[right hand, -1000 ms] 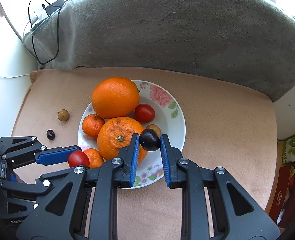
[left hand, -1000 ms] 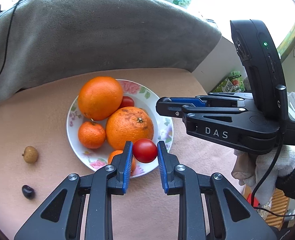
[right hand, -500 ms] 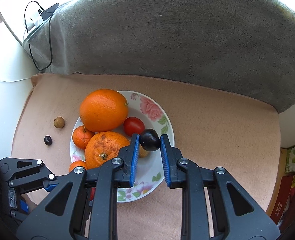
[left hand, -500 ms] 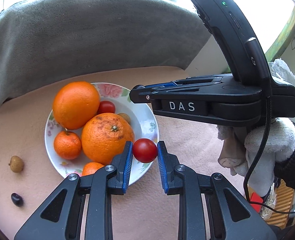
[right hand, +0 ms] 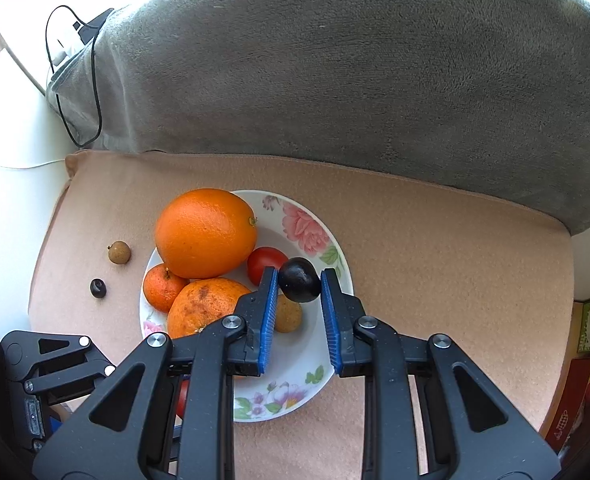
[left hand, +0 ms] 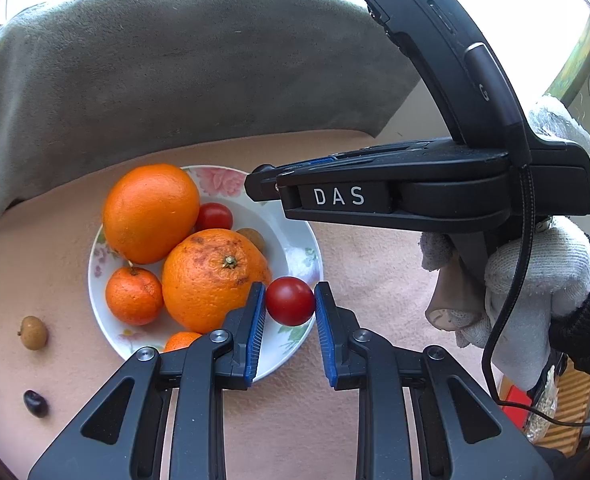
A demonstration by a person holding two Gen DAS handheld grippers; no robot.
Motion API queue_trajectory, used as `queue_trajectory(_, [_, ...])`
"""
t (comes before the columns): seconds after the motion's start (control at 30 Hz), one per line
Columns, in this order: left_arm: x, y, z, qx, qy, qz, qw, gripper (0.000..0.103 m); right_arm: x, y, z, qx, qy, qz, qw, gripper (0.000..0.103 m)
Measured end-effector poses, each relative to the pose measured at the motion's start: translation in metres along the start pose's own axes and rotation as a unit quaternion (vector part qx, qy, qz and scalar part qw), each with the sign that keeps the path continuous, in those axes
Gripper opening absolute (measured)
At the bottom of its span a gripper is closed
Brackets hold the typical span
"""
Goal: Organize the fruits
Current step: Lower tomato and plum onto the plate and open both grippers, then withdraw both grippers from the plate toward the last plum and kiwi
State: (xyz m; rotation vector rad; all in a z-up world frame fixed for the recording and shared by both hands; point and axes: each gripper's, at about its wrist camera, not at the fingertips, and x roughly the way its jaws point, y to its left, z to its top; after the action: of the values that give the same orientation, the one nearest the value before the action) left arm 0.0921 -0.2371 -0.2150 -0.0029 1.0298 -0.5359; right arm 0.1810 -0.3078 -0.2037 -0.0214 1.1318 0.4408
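The plate [right hand: 337, 240] is sitting on the mat [right hand: 435, 240], and the blanket [right hand: 335, 80] is lying behind it. Two oranges [right hand: 205, 232], two tangerines [left hand: 134, 295], a tomato [right hand: 265, 262] and a longan [right hand: 289, 316] are lying in the plate. To its left, on the mat, another longan [right hand: 119, 252] is lying behind a grape [right hand: 98, 288].

plate [left hand: 303, 256]: two oranges, mandarins, tomato, longan | red tomato [left hand: 290, 301], dark plum [right hand: 299, 279]: pinched above plate | longan [left hand: 33, 333], dark fruit [left hand: 36, 403]: on cloth, left
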Motion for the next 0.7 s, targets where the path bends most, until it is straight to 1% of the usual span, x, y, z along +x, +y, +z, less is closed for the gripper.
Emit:
queue_trajectory(0.03, [0.0,0.0,0.0,-0.001,0.001,0.0,1.0,0.025,-0.001,0.0,0.0,0.001,-0.001,-0.001,1.0,0.023])
queue_trajectory(0.07, [0.0,0.001,-0.001,-0.001,0.001,0.001,1.0,0.032,-0.002,-0.001,0.0,0.002,-0.001,0.0,1.0,0.023])
queue_trajectory(0.1, [-0.001,0.002,-0.002,-0.001,0.001,0.002,1.0,0.034,-0.003,-0.002,-0.001,0.004,-0.002,0.0,1.0,0.024])
queue_trajectory(0.13, [-0.002,0.002,-0.002,-0.001,0.001,0.003,1.0,0.035,-0.004,-0.003,-0.001,0.007,-0.004,0.0,1.0,0.029])
queue_trajectory(0.2, [-0.003,0.003,-0.002,0.0,0.0,0.006,1.0,0.035,-0.006,-0.001,-0.001,0.011,-0.011,0.0,1.0,0.052])
queue_trajectory(0.23, [-0.003,0.004,-0.003,-0.001,0.0,0.008,1.0,0.037,-0.006,0.0,0.001,0.011,-0.014,0.001,1.0,0.054])
queue_trajectory(0.27, [-0.003,0.004,-0.003,-0.002,0.001,0.01,1.0,0.042,-0.007,0.0,0.001,0.01,-0.016,0.0,1.0,0.055])
queue_trajectory(0.33, [-0.004,0.006,-0.005,-0.007,0.0,0.011,0.9999,0.047,-0.008,0.002,0.001,0.008,-0.015,-0.004,1.0,0.058])
queue_trajectory(0.4, [-0.005,0.006,-0.006,-0.01,0.0,0.011,0.9999,0.048,-0.009,0.004,0.0,0.005,-0.016,-0.01,1.0,0.069])
queue_trajectory(0.47, [-0.007,0.009,-0.007,-0.012,0.001,0.013,0.9998,0.058,-0.013,0.005,0.0,0.003,-0.021,-0.016,1.0,0.074])
queue_trajectory(0.5, [-0.008,0.009,-0.008,-0.013,0.0,0.014,0.9998,0.06,-0.014,0.005,-0.001,0.004,-0.022,-0.019,1.0,0.078])
queue_trajectory(0.57, [-0.01,0.009,-0.009,-0.011,0.001,0.015,0.9998,0.06,-0.016,0.005,-0.001,0.01,-0.025,-0.02,0.999,0.082])
queue_trajectory(0.6, [-0.011,0.009,-0.01,-0.01,0.003,0.016,0.9998,0.061,-0.017,0.004,-0.001,0.012,-0.027,-0.019,0.999,0.082])
queue_trajectory(0.67, [-0.011,0.01,-0.009,-0.011,0.003,0.019,0.9998,0.066,-0.017,0.004,-0.001,0.017,-0.027,-0.021,0.999,0.082])
queue_trajectory(0.7, [-0.012,0.01,-0.01,-0.012,0.002,0.019,0.9997,0.066,-0.018,0.004,-0.001,0.019,-0.027,-0.021,0.999,0.082])
